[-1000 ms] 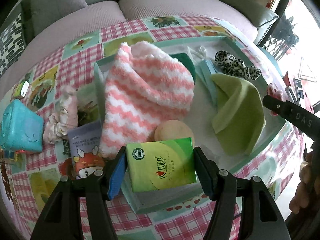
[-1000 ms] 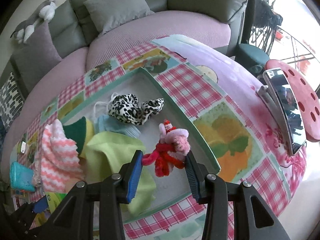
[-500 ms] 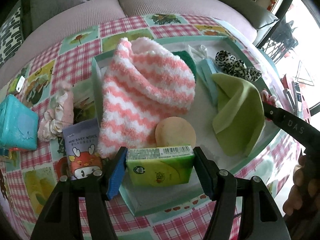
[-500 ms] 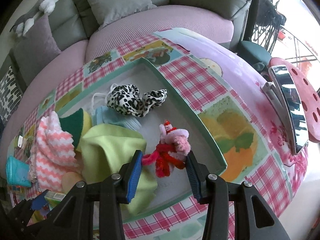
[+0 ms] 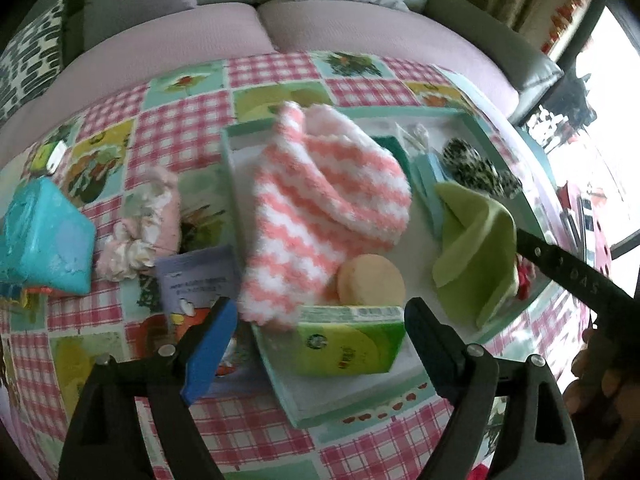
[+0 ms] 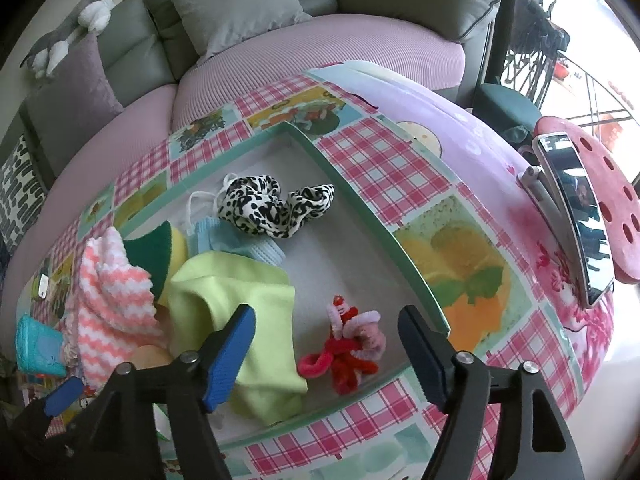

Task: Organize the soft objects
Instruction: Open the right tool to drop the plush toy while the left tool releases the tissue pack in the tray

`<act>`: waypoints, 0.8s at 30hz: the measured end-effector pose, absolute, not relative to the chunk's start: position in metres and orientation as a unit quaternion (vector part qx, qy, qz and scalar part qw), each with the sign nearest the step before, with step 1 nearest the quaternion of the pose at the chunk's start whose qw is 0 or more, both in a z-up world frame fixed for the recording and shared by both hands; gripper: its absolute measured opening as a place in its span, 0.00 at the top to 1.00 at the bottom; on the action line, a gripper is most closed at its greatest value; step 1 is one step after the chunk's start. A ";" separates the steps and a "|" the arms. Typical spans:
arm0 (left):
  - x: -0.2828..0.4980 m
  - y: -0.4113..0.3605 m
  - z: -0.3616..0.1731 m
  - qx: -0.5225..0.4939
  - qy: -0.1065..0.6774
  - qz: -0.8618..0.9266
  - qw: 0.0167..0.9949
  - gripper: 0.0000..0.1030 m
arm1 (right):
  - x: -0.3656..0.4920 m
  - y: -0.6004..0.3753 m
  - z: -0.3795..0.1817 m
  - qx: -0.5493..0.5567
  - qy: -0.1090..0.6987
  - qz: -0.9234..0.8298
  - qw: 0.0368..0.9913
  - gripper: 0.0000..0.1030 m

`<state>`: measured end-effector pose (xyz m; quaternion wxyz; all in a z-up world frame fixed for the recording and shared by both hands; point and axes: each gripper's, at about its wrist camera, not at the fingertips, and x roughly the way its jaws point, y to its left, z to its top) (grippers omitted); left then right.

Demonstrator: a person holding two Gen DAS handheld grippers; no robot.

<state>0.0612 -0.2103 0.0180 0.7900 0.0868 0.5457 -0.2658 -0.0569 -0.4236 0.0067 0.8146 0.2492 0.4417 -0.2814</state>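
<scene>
A green tissue pack (image 5: pixel 352 340) lies in the near corner of the teal-rimmed tray (image 5: pixel 280 384). My left gripper (image 5: pixel 320 344) straddles it; its jaws are opening and the pads are clear of the pack. In the right wrist view, a bundle of red and pink hair ties (image 6: pixel 348 348) rests on the tray floor. My right gripper (image 6: pixel 328 352) is around it, jaws opening, pads off it. The tray also holds a pink-and-white fluffy towel (image 5: pixel 320 200), a lime cloth (image 5: pixel 476 240), a leopard scrunchie (image 6: pixel 272 208), a blue mask (image 6: pixel 236 244) and a round beige puff (image 5: pixel 370 280).
Left of the tray on the checked tablecloth lie a teal wipes pack (image 5: pixel 40 240), a pale pink scrunchie (image 5: pixel 148 224) and a small cartoon packet (image 5: pixel 196 280). A phone on a stand (image 6: pixel 576 216) sits at the right edge. A sofa curves behind the table.
Both grippers have opened. The tissue pack tipped forward and left the left pads; the hair ties dropped free of the right pads. The left gripper drew back slightly.
</scene>
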 end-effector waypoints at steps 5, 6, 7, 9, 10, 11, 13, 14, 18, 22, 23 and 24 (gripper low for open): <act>0.075 -0.191 0.017 0.058 0.548 -0.229 0.802 0.16 | -0.057 -0.421 0.008 0.246 0.440 -0.282 0.817 0.14; 0.078 -0.186 0.016 0.052 0.550 -0.221 0.804 0.16 | -0.057 -0.421 0.008 0.245 0.439 -0.281 0.817 0.12; 0.079 -0.182 0.015 0.046 0.552 -0.215 0.804 0.16 | -0.057 -0.421 0.009 0.244 0.438 -0.281 0.818 0.10; 0.081 -0.176 0.013 0.035 0.554 -0.206 0.806 0.16 | -0.057 -0.420 0.009 0.244 0.436 -0.279 0.820 0.08; 0.083 -0.173 0.012 0.030 0.554 -0.203 0.807 0.16 | -0.057 -0.419 0.010 0.243 0.436 -0.278 0.821 0.07; 0.084 -0.171 0.012 0.026 0.554 -0.200 0.807 0.16 | -0.056 -0.419 0.010 0.242 0.436 -0.277 0.821 0.06; 0.085 -0.167 0.011 0.020 0.555 -0.195 0.808 0.16 | -0.055 -0.418 0.010 0.239 0.437 -0.277 0.822 0.06; 0.085 -0.166 0.011 0.019 0.556 -0.193 0.808 0.16 | -0.055 -0.418 0.010 0.239 0.437 -0.277 0.822 0.06; 0.088 -0.157 0.010 0.008 0.561 -0.185 0.807 0.16 | -0.057 -0.417 0.014 0.238 0.432 -0.279 0.824 0.06; 0.096 -0.136 0.013 -0.015 0.561 -0.166 0.811 0.16 | -0.060 -0.411 0.028 0.232 0.411 -0.277 0.837 0.06; 0.098 -0.128 0.014 -0.021 0.560 -0.157 0.814 0.16 | -0.061 -0.408 0.034 0.229 0.404 -0.275 0.842 0.06; 0.100 -0.123 0.014 -0.025 0.559 -0.149 0.815 0.16 | -0.061 -0.404 0.040 0.224 0.398 -0.272 0.847 0.06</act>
